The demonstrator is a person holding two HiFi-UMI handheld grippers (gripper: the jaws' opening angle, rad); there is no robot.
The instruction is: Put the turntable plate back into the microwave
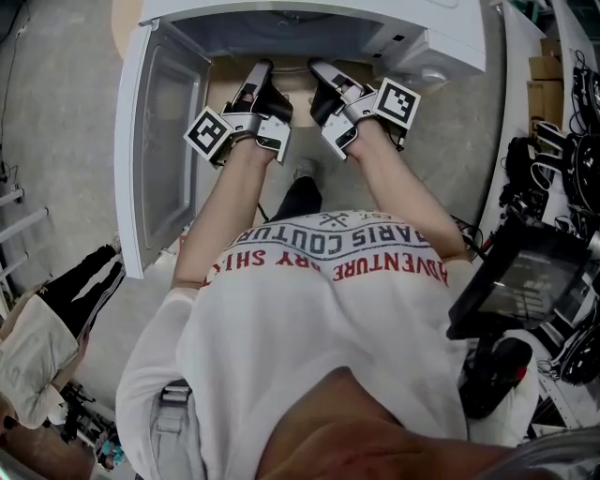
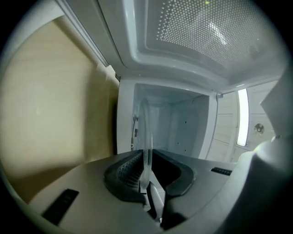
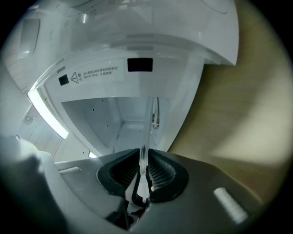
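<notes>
The white microwave stands open, its door swung out to the left. Both grippers reach into the mouth of its cavity. The clear glass turntable plate shows edge-on as a thin upright line. My left gripper is shut on one side of its rim. My right gripper is shut on the plate at the opposite side. In the head view the left gripper and right gripper sit close together at the opening; the glass itself is hard to make out there.
A pale wooden surface lies beside the microwave. A black monitor on a stand and tangled cables crowd the right side. Another person's legs are at the lower left on the grey floor.
</notes>
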